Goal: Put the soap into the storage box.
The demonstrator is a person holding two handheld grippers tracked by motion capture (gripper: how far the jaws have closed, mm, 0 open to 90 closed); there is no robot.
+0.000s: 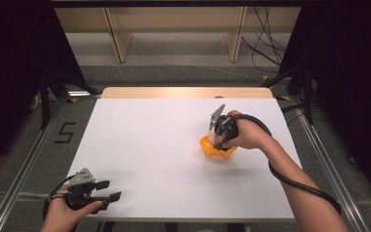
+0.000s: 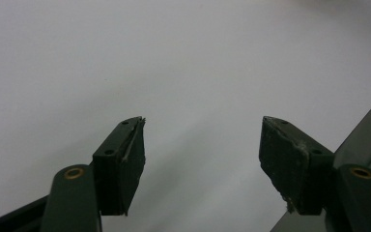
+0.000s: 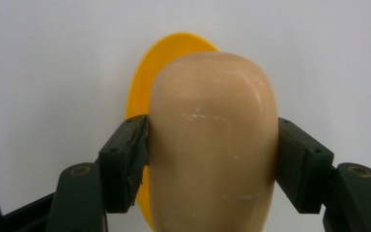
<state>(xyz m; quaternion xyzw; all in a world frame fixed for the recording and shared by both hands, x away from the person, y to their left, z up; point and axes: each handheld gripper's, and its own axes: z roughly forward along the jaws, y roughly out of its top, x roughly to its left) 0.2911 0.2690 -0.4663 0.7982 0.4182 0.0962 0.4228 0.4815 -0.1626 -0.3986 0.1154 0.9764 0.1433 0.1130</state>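
Right gripper view: the right gripper (image 3: 212,159) has its two black jaws pressed against both sides of a rounded beige object (image 3: 212,145), gripping it. Behind the object lies a flat orange plate (image 3: 149,82) on the white table (image 3: 38,72).

In the high view, the right gripper (image 1: 221,135) sits right of the table's centre, directly over the orange plate (image 1: 207,145).

The left gripper (image 1: 107,191) rests at the near left corner, well apart from the plate. Its jaws stand wide apart over bare tabletop, holding nothing.

A dark "5" mark (image 1: 64,132) shows on the floor, left of the table.
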